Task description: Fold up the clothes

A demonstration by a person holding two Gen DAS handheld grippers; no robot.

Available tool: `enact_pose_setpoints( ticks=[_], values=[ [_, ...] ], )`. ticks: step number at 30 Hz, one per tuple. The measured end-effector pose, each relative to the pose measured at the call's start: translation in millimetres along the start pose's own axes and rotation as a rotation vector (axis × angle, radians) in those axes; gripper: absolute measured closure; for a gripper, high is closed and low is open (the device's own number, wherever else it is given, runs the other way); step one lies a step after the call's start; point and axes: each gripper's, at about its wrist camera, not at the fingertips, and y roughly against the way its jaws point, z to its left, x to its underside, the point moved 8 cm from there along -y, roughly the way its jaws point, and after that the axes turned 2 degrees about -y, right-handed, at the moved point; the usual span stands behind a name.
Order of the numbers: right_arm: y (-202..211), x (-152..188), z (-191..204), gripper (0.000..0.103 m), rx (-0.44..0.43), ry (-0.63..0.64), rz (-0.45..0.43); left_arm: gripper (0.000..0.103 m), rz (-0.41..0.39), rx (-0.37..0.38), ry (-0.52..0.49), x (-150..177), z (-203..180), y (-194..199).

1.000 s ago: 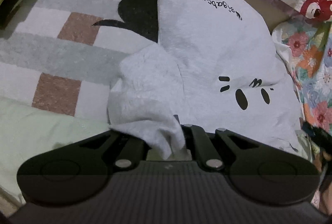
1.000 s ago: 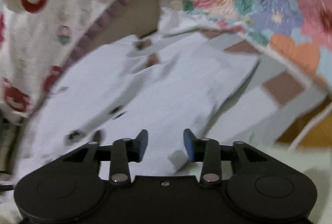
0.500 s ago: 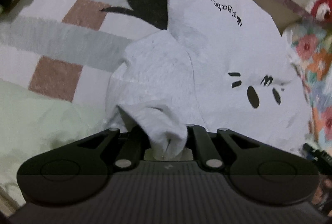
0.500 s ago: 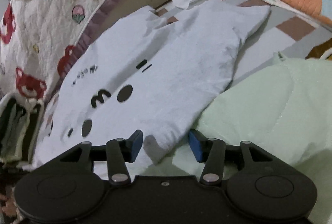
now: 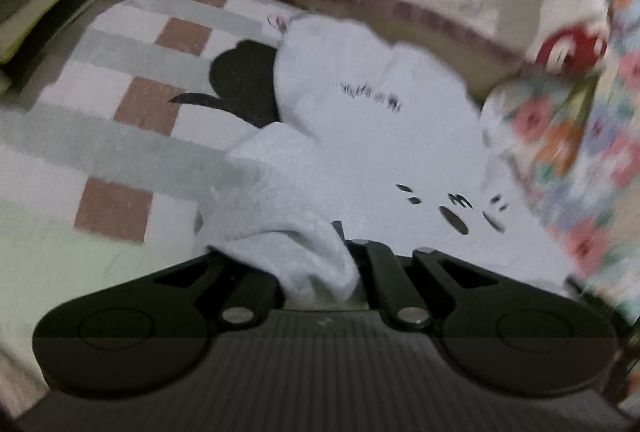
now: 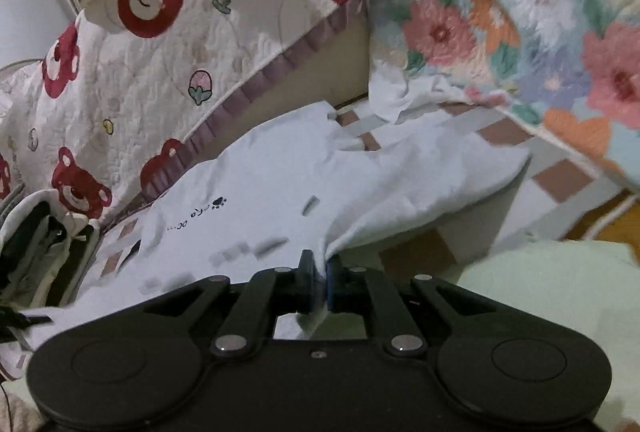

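A white shirt with a black cartoon face and small lettering lies on a checked sheet. My left gripper is shut on a bunched sleeve or corner of the white shirt, which drapes over its fingers and hides the tips. In the right wrist view the same white shirt lies spread out, and my right gripper is shut on its near edge, lifting it slightly off the bed.
A quilt with red bears rises behind the shirt. A floral blanket lies at the right. A pale green cover lies near the front. A dark patch shows beside the shirt.
My right gripper has closed on the shirt's near edge and raised it; it was open before. My left gripper keeps its hold on the bunched cloth and has pulled back a little.
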Motion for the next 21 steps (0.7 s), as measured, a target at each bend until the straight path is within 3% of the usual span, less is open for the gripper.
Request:
enact_pose_setpoints(
  ticks=[2, 5, 9, 13, 16, 19, 21],
  values=[
    [9, 18, -3, 0.096, 0.050, 0.033, 0.026, 0.101, 0.023, -0.016, 0.045, 17, 13, -1],
    [-2, 49, -18, 0.096, 0.115, 0.024, 0.097, 0.101, 0.120, -0.081, 0.095, 47, 34, -29],
    [-16, 67, -37, 0.096, 0.125, -0.014, 0.132, 0.101, 0.093, -0.153, 0.037, 52, 31, -38],
    [1, 50, -20, 0.096, 0.105, 0.055, 0.074, 0.101, 0.024, -0.156, -0.060, 43, 9, -16],
    [-10, 61, -16, 0.096, 0.161, 0.160, 0.100, 0.101, 0.069, -0.176, -0.044, 49, 15, -22],
    [-17, 78, -26, 0.096, 0.226, 0.145, 0.139, 0.100, 0.153, -0.179, 0.026, 64, 33, -35],
    [-13, 81, -28, 0.096, 0.233, 0.135, 0.135, 0.099, 0.161, -0.209, 0.009, 70, 37, -35]
  ],
)
